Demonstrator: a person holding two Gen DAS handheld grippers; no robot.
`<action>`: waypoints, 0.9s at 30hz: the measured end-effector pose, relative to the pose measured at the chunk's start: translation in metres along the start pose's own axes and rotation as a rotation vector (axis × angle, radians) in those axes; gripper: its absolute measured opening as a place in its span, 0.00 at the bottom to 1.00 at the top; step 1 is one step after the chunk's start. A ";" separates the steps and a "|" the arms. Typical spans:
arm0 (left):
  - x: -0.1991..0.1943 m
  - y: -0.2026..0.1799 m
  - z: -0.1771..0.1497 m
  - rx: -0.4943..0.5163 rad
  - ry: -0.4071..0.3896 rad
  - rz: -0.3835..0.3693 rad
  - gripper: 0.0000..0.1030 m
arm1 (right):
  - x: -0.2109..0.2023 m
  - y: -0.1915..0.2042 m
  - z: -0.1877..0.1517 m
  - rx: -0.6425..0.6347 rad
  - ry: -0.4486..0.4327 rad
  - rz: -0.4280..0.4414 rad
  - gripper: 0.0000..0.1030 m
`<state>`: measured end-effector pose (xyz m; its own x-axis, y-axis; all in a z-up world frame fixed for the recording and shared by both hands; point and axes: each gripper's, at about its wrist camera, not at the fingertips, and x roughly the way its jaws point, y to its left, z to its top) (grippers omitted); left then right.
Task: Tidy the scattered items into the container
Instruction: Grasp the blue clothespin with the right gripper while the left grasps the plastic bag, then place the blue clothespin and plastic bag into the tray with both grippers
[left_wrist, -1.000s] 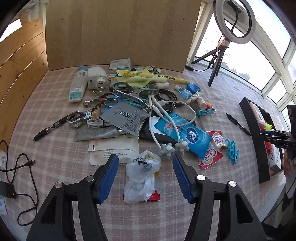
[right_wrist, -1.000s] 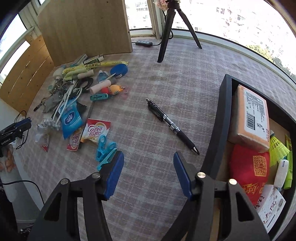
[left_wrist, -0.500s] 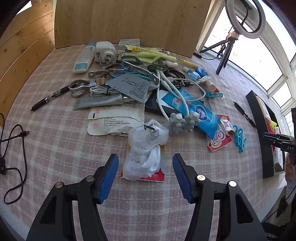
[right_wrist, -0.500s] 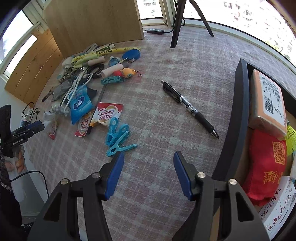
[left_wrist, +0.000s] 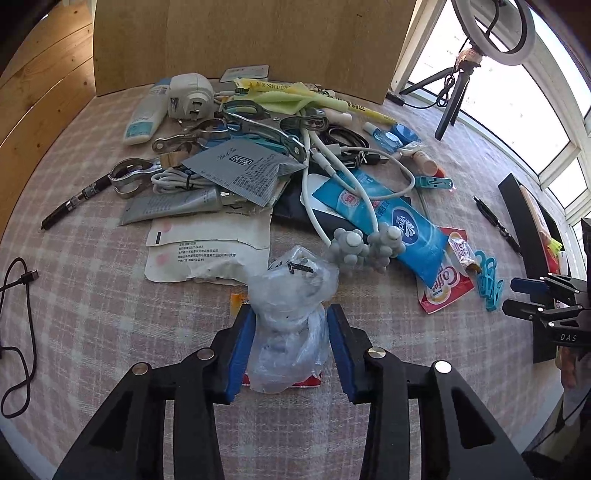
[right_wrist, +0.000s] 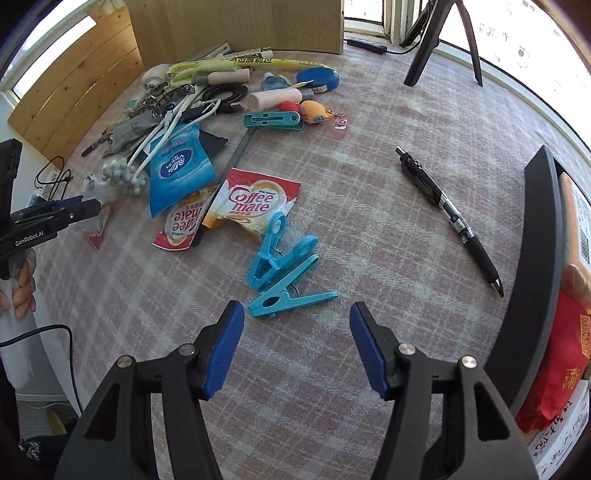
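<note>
Just ahead of the right hand-held gripper (right_wrist: 296, 317) lie three blue clothes pegs (right_wrist: 282, 269), beyond them two creamer sachets (right_wrist: 251, 203), one tissue pack (right_wrist: 181, 170) and a fourth peg (right_wrist: 273, 121); to its right, one black pen (right_wrist: 447, 214).

- A plastic bag (left_wrist: 291, 317) sits between the pads of my left gripper (left_wrist: 291, 349), whose jaws are closing, on the bench (left_wrist: 92, 314).
- Behind it lies the heap, with the tissue pack (left_wrist: 388, 221) on top.
- Clothes pegs (right_wrist: 284, 269) lie just ahead of my right gripper (right_wrist: 297, 349), jaws opening.
- A pen (right_wrist: 447, 214) lies between pegs and container (right_wrist: 535, 280), at right.
</note>
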<state>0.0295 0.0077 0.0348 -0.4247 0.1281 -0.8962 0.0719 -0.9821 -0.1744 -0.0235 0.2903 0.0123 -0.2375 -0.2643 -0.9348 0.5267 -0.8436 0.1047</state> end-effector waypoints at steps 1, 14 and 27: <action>0.000 0.001 0.000 -0.001 0.001 0.000 0.34 | 0.002 0.004 0.001 -0.029 -0.007 -0.015 0.60; -0.002 0.005 -0.004 -0.013 -0.013 -0.016 0.27 | 0.018 0.018 -0.002 -0.153 0.001 -0.066 0.55; -0.026 0.002 -0.011 -0.014 -0.048 -0.025 0.17 | -0.014 -0.008 -0.017 -0.035 -0.061 -0.021 0.54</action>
<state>0.0508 0.0036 0.0534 -0.4694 0.1455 -0.8709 0.0731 -0.9765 -0.2026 -0.0107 0.3089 0.0186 -0.2977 -0.2759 -0.9139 0.5492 -0.8326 0.0724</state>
